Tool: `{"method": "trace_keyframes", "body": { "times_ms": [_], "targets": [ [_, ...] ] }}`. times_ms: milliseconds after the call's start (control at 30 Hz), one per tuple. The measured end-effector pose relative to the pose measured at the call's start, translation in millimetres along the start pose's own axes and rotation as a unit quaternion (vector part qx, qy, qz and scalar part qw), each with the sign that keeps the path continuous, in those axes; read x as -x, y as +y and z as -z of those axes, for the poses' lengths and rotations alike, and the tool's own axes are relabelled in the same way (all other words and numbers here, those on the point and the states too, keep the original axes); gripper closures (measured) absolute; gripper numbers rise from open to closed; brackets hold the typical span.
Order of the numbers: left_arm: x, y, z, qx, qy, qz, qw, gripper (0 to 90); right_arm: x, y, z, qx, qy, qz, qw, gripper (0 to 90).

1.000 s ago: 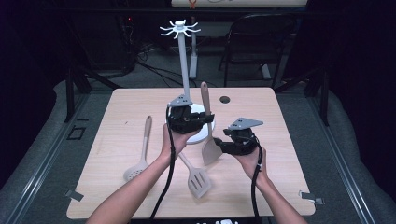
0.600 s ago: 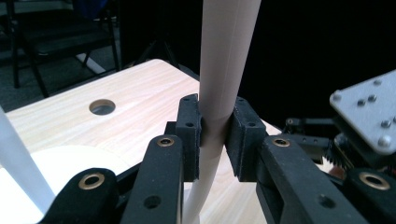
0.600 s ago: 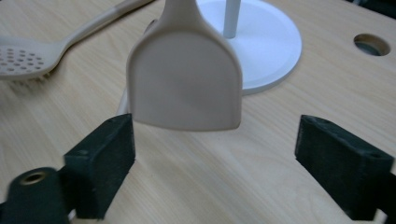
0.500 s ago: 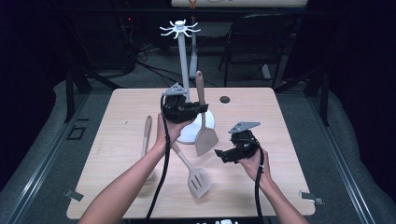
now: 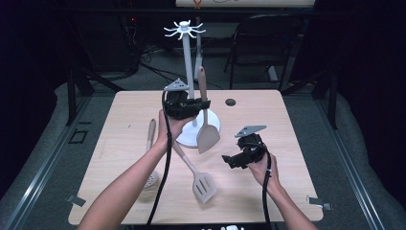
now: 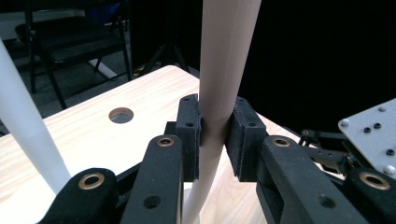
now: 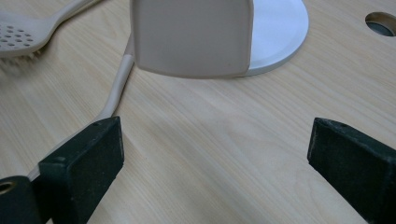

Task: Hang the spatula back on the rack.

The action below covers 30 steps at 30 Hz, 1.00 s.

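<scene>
High view shows your left gripper point(image 5: 195, 106) clamped on the beige solid plastic spatula point(image 5: 207, 129), hanging upright beside the white hook stand point(image 5: 186, 72). Its blade could swing and knock that stand. Your right gripper point(image 5: 230, 159), just opened wide, holds nothing.

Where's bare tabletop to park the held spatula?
Free: the far-right wooden tabletop, between the round cable hole and the right edge; also the far-left corner. Crowded: centre, around the white stand base, slotted beige turner and perforated beige spoon.
</scene>
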State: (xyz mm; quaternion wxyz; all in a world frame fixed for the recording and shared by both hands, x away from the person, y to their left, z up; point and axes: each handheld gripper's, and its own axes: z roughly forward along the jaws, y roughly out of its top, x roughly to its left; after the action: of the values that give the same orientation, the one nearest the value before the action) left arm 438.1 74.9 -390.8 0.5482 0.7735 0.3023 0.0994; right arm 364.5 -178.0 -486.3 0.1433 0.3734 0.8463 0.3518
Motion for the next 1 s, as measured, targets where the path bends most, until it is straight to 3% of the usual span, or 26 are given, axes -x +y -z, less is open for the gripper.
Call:
{"method": "trace_keyframes", "body": {
  "times_ms": [433,1000],
  "targets": [
    [-11.5,17.3,2.6,0.001,0.017,-0.005,0.9998,76.3,0.8,-0.6,-2.1,-0.011,0.000,0.006,0.9999,4.2],
    [-20.6,42.8,3.0,0.003,0.022,-0.007,0.9997,76.2,0.0,-1.2,-3.4,-0.015,0.000,0.009,0.9998,4.5]
  ]
}}
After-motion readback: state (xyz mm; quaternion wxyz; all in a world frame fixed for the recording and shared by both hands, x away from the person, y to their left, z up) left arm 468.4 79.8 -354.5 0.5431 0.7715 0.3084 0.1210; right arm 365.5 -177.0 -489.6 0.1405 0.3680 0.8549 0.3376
